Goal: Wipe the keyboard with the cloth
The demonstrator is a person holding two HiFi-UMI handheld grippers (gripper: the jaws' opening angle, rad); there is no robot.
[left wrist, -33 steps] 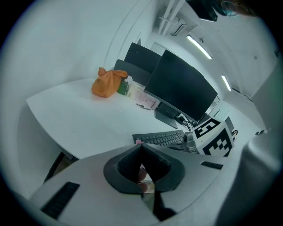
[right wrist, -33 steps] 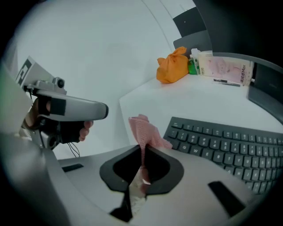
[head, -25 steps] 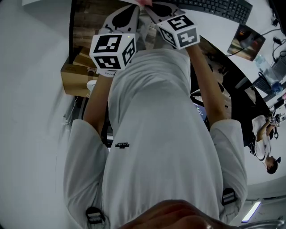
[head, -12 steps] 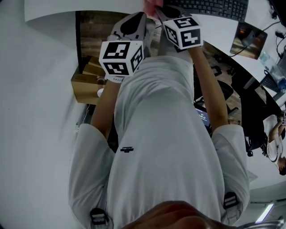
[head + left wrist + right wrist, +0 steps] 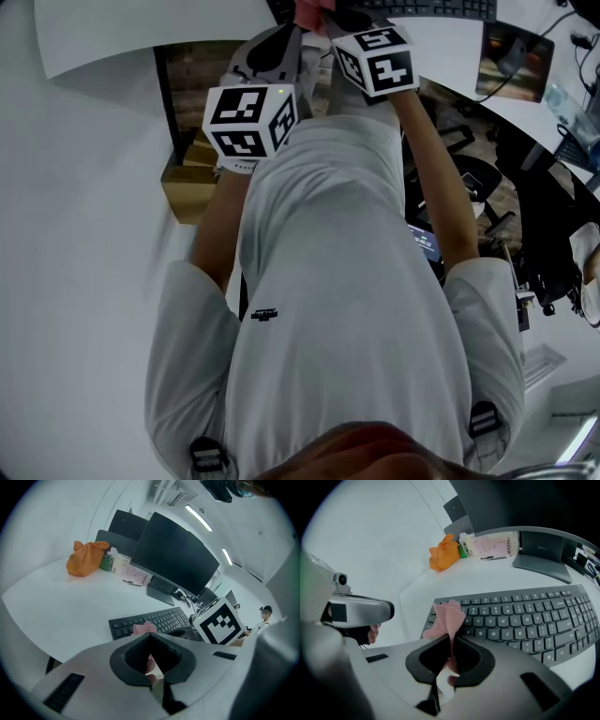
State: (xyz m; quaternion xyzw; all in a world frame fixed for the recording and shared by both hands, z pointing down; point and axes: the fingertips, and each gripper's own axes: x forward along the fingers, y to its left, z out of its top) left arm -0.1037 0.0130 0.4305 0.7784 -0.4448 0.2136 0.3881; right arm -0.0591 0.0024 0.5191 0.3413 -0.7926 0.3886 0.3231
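Observation:
The black keyboard (image 5: 520,616) lies on the white desk (image 5: 417,588), with its near left corner just ahead of my right gripper (image 5: 451,638). That gripper is shut on a pink cloth (image 5: 448,618), which sticks up above the jaws over the keyboard's left end. In the head view the cloth (image 5: 309,11) and the keyboard (image 5: 427,7) show at the top edge. My left gripper (image 5: 150,635) is shut with nothing in it. It hovers at the desk's front edge, left of the right gripper (image 5: 219,623), and faces the keyboard (image 5: 154,622) and the cloth (image 5: 144,628).
A large dark monitor (image 5: 176,557) on a stand (image 5: 541,559) is behind the keyboard. An orange bag (image 5: 444,552), a green bottle and papers (image 5: 490,545) sit at the desk's back left. A cardboard box (image 5: 187,183) is under the desk. My own torso fills the head view.
Both grippers stay close together at the desk's edge, and the right one keeps hold of the cloth. The head view has shifted slightly, so more of the desk's left side shows.

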